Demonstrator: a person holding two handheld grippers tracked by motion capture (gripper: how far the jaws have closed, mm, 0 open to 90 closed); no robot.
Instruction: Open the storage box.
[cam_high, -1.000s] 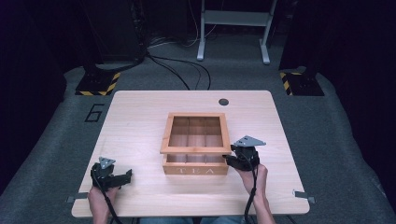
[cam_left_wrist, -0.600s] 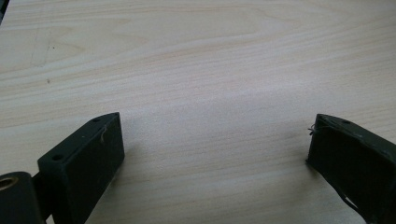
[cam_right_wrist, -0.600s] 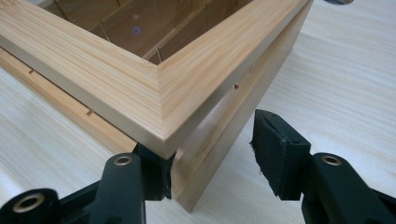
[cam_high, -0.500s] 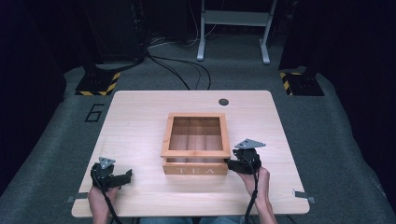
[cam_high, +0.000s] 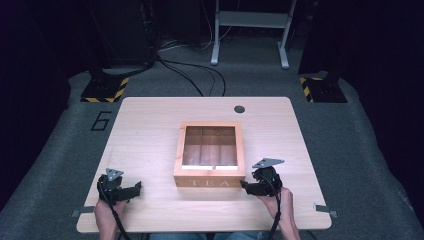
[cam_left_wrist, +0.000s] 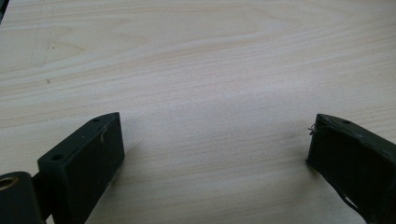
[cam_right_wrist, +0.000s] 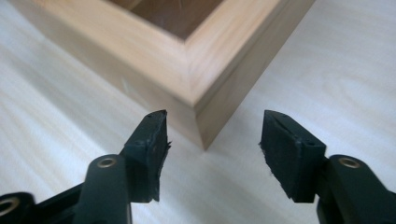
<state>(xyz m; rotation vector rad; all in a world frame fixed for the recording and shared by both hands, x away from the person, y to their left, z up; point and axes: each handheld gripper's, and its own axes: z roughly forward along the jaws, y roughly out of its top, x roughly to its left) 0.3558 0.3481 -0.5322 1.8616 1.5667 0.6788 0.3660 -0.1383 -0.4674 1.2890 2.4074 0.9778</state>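
Before right hand-held gripper (cam_right_wrist: 212, 140): tea box (cam_right_wrist: 187, 56) corner.

Right hand-held gripper (cam_high: 248, 186) lower, nearer.

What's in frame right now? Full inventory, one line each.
Table: 1, light wood, centre of the high view.
Tea box: 1, light wood with dark inside, mid-table, lettered front toward the person.
Round hole cap: 1, dark, far edge of table.
Floor number 6: 1, black, left of table.
Striped bases: 2, black and yellow, far floor corners.
Left claw: 1, black, open over bare table.
Right claw: 1, black, open at the box's near right corner.
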